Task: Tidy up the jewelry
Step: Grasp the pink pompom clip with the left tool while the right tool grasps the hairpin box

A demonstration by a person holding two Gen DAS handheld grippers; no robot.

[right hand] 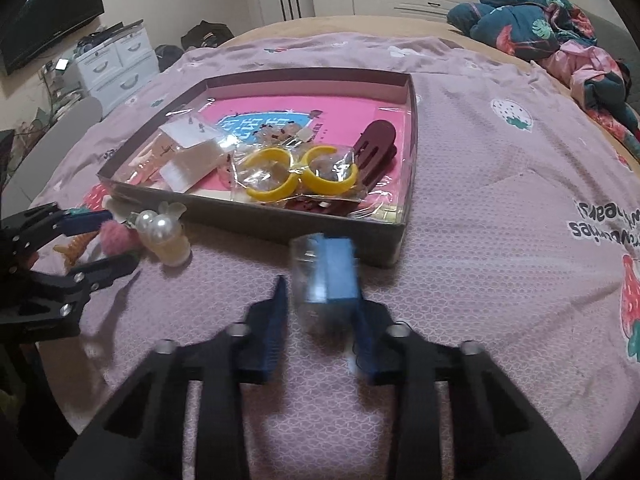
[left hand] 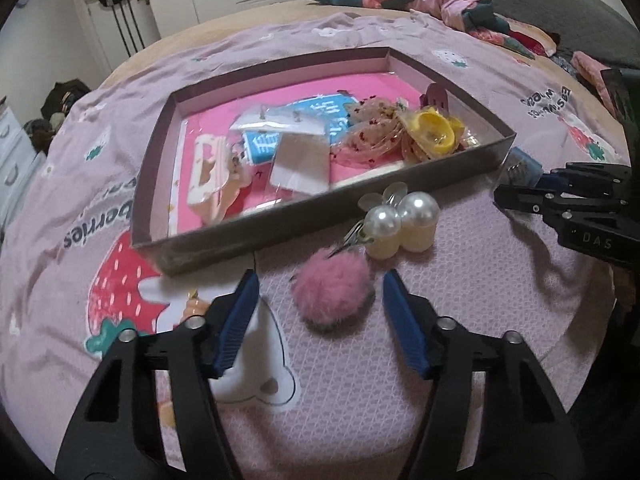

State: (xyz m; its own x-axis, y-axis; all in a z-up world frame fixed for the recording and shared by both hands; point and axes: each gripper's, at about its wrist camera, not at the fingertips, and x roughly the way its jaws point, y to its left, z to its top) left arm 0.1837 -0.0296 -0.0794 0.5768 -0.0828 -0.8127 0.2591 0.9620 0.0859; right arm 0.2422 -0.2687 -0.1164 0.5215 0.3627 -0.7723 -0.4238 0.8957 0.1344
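Just before the box (left hand: 168,256), the pompom (left hand: 332,294) is straddled by the left gripper (left hand: 320,280), fingers spread; a centred squeeze is wanted, while the right gripper (right hand: 320,300) is spread around the blue packet (right hand: 324,276).

Open left hand-held gripper (left hand: 320,304) flanking pink pompom (left hand: 332,294), pearl clip (left hand: 400,220), shallow box (left hand: 200,236)

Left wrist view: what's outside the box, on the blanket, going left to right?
Small orange piece by the left tool's finger → pink pompom → pearl clips → blue item at the box corner → right tool.
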